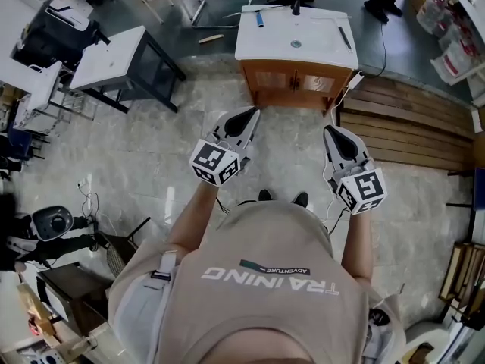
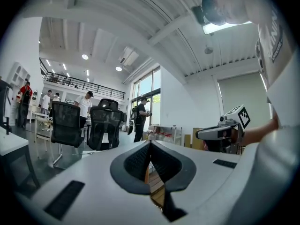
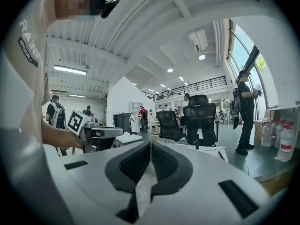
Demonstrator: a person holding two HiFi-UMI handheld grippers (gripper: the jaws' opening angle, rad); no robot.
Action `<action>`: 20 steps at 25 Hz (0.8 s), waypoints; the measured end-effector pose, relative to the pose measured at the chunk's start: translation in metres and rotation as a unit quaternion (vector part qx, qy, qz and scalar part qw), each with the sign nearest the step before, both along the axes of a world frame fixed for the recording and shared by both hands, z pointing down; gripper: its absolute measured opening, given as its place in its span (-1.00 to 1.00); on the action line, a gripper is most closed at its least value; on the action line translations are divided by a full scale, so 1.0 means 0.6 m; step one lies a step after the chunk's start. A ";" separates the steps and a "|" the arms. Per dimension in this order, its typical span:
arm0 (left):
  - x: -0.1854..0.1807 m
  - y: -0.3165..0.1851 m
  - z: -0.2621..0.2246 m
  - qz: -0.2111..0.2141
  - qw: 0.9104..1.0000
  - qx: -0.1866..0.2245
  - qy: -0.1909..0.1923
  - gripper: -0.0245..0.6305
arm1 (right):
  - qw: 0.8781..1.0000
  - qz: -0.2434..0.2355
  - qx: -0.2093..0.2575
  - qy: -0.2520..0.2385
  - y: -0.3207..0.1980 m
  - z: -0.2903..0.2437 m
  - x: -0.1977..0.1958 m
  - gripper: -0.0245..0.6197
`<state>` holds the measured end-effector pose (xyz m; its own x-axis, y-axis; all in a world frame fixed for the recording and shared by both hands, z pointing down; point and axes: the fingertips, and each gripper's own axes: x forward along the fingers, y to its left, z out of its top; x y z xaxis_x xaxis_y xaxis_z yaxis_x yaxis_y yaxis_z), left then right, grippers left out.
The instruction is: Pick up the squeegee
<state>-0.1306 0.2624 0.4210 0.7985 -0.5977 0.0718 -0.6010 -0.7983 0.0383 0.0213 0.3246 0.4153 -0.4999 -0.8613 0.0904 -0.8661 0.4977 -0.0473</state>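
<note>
The person stands on the stone floor (image 1: 174, 150) and faces a bench (image 1: 265, 48) with a white top and a tap (image 1: 295, 7). The bench is at 12 o'clock from the person and well apart from both hands.

The left hand-held gripper (image 1: 246, 116) points level, toward the bench. Its jaws are pressed together and nothing is between them. The right hand-held gripper (image 1: 333, 131) points the same way. Its jaws are pressed together too, and it holds nothing.

The squeegee must be on the bench top. Two small things lie there. A blue thing (image 1: 259, 18) is at about 11 o'clock from the person. A thin dark stick (image 1: 345, 38) is at about 1 o'clock. They are too small for me to tell which one is the squeegee.

I think this is the very first step. The person is getting near the bench, and no grab has begun.

Next, I think the person needs to step closer to the bench. Then one hand-held gripper has to spread its jaws, go down over the handle, and squeeze shut on it. After that it can lift.
</note>
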 end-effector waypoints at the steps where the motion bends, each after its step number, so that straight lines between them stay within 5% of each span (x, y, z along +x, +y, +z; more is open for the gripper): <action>1: -0.004 -0.001 0.001 0.003 1.000 -0.001 -0.001 -0.90 | 1.000 0.003 -0.001 -0.003 -0.002 0.001 -0.004 -0.82; 20: -0.035 -0.069 0.020 0.017 1.000 -0.009 0.012 -0.90 | 0.999 0.033 0.001 0.028 -0.077 -0.003 -0.038 -0.82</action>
<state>-0.1513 0.2208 0.4329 0.8203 -0.5684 0.0631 -0.5717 -0.8178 0.0658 -0.0016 0.2782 0.4132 -0.4363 -0.8924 0.1156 -0.8983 0.4395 0.0025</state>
